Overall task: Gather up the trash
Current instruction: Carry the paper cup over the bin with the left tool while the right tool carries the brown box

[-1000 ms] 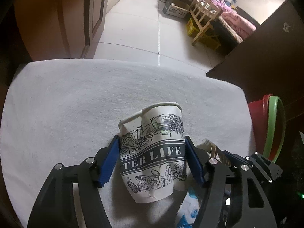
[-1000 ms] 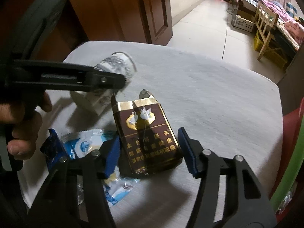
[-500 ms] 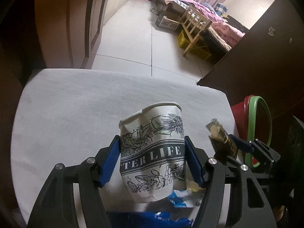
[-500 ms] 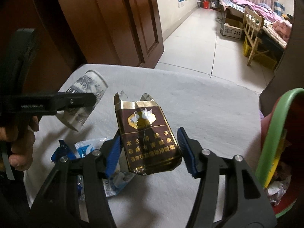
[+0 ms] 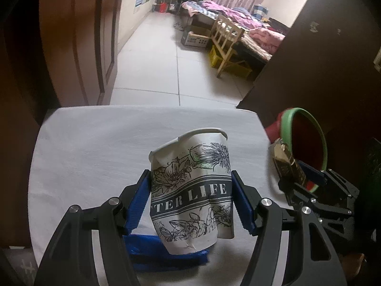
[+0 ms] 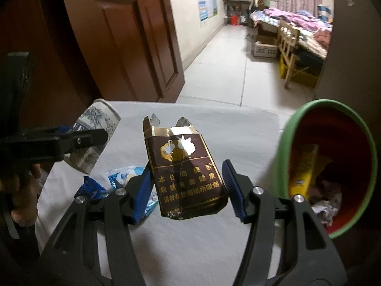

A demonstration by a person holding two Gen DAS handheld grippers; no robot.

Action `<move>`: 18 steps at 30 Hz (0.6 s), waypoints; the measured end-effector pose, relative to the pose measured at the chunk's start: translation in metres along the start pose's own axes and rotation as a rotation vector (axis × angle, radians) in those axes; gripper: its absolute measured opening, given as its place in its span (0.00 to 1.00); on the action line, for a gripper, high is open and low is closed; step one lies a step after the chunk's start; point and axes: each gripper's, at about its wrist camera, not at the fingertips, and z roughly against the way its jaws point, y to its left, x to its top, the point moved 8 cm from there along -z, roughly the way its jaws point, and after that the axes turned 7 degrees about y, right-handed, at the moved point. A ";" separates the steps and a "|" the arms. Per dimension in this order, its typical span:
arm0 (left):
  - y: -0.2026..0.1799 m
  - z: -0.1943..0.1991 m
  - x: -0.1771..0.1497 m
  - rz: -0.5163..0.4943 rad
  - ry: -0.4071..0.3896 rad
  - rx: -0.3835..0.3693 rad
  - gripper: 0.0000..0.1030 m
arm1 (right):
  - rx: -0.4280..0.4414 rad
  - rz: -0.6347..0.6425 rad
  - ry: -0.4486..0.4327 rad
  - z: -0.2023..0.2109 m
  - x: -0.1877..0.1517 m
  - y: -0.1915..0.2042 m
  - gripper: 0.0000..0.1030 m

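Two pieces of trash are riding in the air at once, one per gripper. The left gripper point(image 5: 191, 200) is pinching a crumpled paper cup point(image 5: 191, 190) across its printed waist, its blue pads point(image 5: 139, 205) denting the wall inward, probably because a soft cup slips unless squeezed. The right gripper point(image 6: 188, 188) is clamping a brown cigarette pack point(image 6: 184, 171) by its lower half, with the torn top pointing away from the camera. The pack is hanging above the white tabletop point(image 6: 214, 133), just beside the green rim of the red trash bin point(image 6: 281, 155), which is already holding wrappers and crumpled paper.

Compared with a second ago, both items are sitting higher and the bin is filling far more of the right wrist view, so the pack is being carried toward its mouth. A blue-and-white snack wrapper point(image 6: 123, 178) is lying on the tabletop under the grippers, not yet collected.
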 end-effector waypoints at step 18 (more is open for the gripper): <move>-0.108 0.014 0.005 -0.174 -0.047 -0.035 0.60 | -0.123 -0.190 -0.153 0.064 -0.008 -0.091 0.54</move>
